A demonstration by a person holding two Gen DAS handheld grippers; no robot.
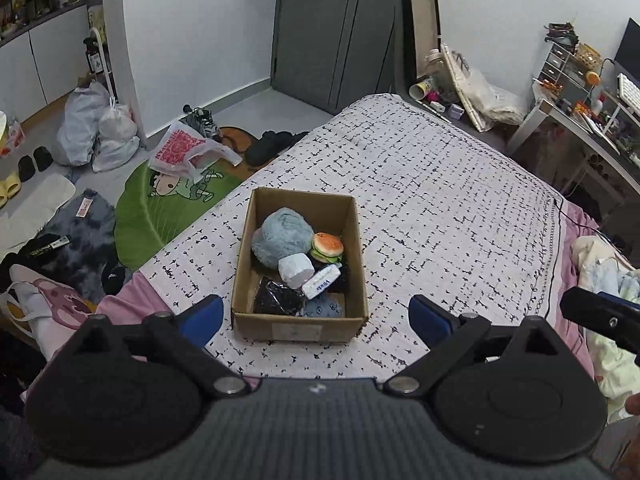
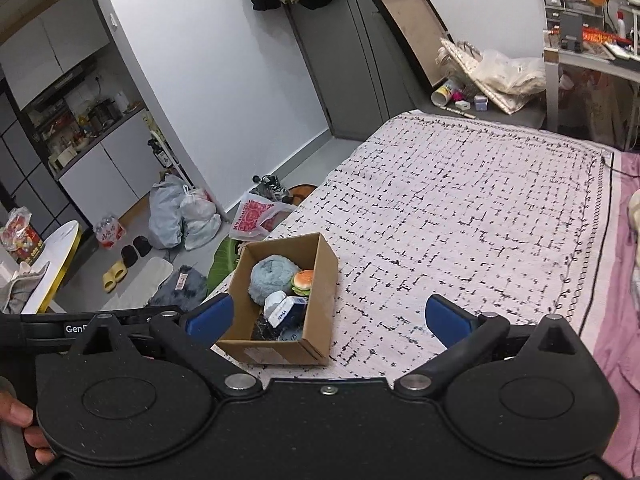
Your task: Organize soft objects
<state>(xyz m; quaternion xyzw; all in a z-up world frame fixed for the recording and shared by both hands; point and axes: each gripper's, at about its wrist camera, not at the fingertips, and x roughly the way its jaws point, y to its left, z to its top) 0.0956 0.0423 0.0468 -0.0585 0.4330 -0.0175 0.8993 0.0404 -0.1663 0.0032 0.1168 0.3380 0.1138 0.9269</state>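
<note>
Surface: a bed covered by a white blanket with a black dashed grid pattern; pink sheet exposed along its right edge.
Cardboard box: open-topped, standing on the blanket near the bed's left edge.
Box contents: a fluffy blue-grey plush at the far end; a burger toy beside it; a white soft block; a tissue pack; a dark crinkled bag at the near end.
Left gripper: blue fingers spread wide, empty, held above the near end of the box.
Right gripper: fingers spread wide, empty, the box just inside its left finger.
Floor, left of bed: green leaf-shaped rug, tied white bags, a red-printed plastic bag, yellow slippers.
Room: pale walls, a dark grey door, white cabinets at far left, a cluttered desk at far right.
</note>
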